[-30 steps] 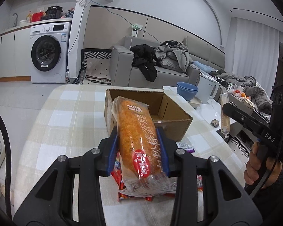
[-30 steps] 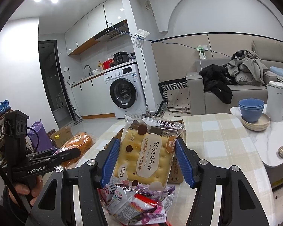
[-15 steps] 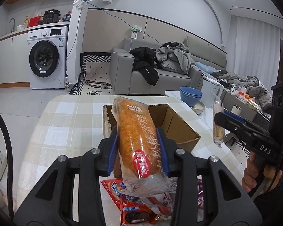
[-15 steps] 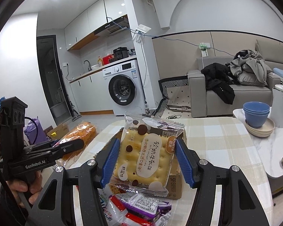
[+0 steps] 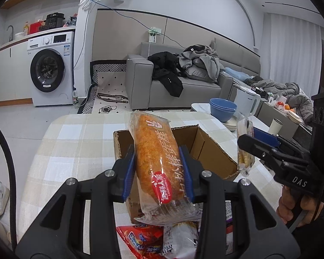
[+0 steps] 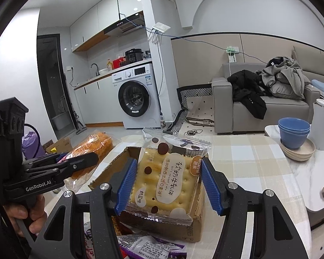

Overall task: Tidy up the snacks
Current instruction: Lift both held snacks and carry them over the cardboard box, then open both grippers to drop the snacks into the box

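Because both packets ride above the open brown cardboard box (image 5: 205, 149) and not yet inside it, the likeliest mishap is a drop that misses: let go early, the long clear-wrapped orange floss bread roll (image 5: 155, 161) would land across the near wall of the box or on the loose snack wrappers (image 5: 162, 241) heaped in front of it on the beige checked tablecloth (image 5: 75, 142). Its length is a second worry, since it reaches well beyond the pads at both ends and could lodge slantwise on the rim rather than lie flat. Slippery film is a third; a slackened squeeze might let either packet slide out. Crowding matters too, as the two tools converge on one opening and could knock each other or nudge the light box along the cloth. As for the left gripper (image 5: 158, 170), its blue pads are drawn close together, pinching the bread roll across its middle, the roll pointing away over the box. Set wider, the right gripper (image 6: 169, 183) has its ribbed blue pads pressing the side edges of the flat square cracker packet with brown dots (image 6: 168, 183), held face up just over the near corner of the box.
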Demonstrator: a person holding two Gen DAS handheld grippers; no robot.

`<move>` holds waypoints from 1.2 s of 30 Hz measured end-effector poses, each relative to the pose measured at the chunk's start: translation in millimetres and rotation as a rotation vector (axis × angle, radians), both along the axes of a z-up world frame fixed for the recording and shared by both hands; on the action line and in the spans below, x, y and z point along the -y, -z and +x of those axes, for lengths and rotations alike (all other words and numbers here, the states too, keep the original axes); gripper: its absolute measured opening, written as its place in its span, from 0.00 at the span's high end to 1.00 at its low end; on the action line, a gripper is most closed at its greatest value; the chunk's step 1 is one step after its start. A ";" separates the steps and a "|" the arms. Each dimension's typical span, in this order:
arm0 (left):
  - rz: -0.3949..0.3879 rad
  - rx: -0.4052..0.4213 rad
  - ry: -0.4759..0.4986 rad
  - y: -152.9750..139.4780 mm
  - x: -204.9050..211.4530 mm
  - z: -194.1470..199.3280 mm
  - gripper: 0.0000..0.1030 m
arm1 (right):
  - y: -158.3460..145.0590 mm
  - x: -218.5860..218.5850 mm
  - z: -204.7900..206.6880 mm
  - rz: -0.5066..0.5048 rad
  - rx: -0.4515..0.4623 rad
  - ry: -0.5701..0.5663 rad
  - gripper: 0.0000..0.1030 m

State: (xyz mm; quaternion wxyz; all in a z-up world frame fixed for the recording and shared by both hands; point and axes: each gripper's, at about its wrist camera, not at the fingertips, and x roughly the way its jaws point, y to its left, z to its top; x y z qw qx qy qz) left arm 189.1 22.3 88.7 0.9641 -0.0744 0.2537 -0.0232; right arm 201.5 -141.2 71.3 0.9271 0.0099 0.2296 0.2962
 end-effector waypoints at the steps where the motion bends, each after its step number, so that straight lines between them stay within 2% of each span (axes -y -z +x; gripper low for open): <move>1: 0.002 -0.003 0.000 1.4 0.6 3.8 0.66 | 1.4 -2.2 2.0 -0.005 -0.005 -0.002 0.41; 8: 0.028 -0.019 0.008 13.3 5.4 31.0 0.66 | 9.4 -12.6 18.5 -0.040 -0.020 -0.001 0.41; 17: 0.044 -0.054 0.007 29.9 9.7 62.2 0.66 | 21.5 -22.7 29.9 -0.104 0.003 0.013 0.41; 26: 0.031 -0.097 -0.011 46.2 6.3 88.0 0.66 | 33.7 -24.7 39.5 -0.115 -0.025 0.010 0.41; 31: 0.037 -0.104 -0.015 49.4 1.5 89.7 0.65 | 36.4 -21.3 43.1 -0.104 -0.044 0.011 0.39; 32: 0.040 -0.105 -0.011 48.6 1.7 89.4 0.62 | 36.2 -20.4 43.1 -0.106 -0.043 0.014 0.34; 33: 0.048 -0.106 -0.008 48.4 2.6 89.4 0.56 | 35.9 -19.2 42.8 -0.107 -0.040 0.018 0.30; 35: 0.064 -0.099 -0.010 45.2 4.3 85.0 0.41 | 35.4 -13.4 40.5 -0.096 -0.039 0.017 0.22; 36: 0.068 -0.090 -0.014 43.7 4.5 82.8 0.28 | 33.5 -10.6 39.1 -0.088 -0.042 0.014 0.17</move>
